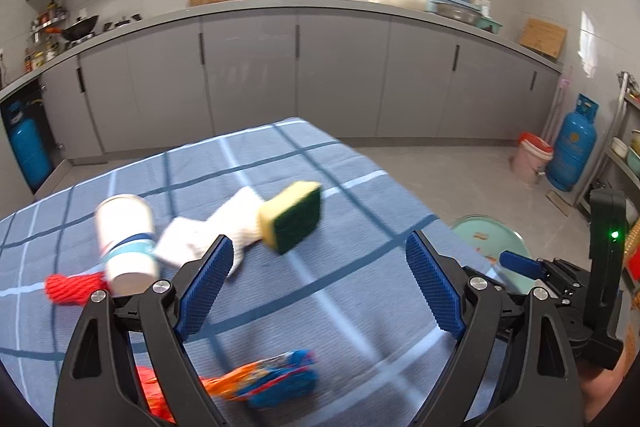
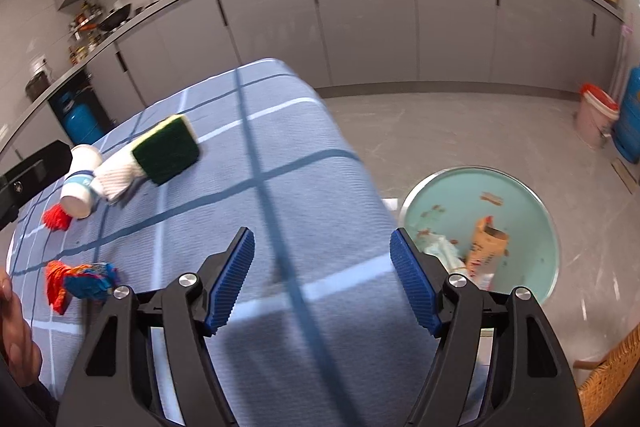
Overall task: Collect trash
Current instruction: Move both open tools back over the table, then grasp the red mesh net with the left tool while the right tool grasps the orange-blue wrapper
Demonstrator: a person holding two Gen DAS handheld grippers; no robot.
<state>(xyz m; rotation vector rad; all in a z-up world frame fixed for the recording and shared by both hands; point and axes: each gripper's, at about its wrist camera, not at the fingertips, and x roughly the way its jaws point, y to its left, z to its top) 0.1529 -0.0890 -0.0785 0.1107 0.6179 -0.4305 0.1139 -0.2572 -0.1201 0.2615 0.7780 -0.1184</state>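
On the blue checked tablecloth [image 1: 340, 307] lie a tipped white paper cup [image 1: 126, 241], a crumpled white cloth [image 1: 224, 227], a yellow-green sponge [image 1: 294, 217], a red crumpled piece [image 1: 70, 289] and an orange-blue snack wrapper [image 1: 272, 377]. My left gripper [image 1: 320, 283] is open and empty above the cloth, with the wrapper just below it. My right gripper [image 2: 322, 275] is open and empty over the table's right edge. The same cup [image 2: 82, 181], sponge [image 2: 168, 145] and wrapper [image 2: 86, 281] show at the left. A pale green round bin [image 2: 516, 195] on the floor holds a brown paper bag [image 2: 486, 247].
Grey kitchen cabinets [image 1: 340, 75] run along the back wall. A blue gas cylinder [image 1: 572, 147] and a pink bucket [image 1: 530, 157] stand at the right. A wicker chair edge [image 2: 612, 375] is at the lower right. The bin's rim also shows in the left wrist view [image 1: 490, 227].
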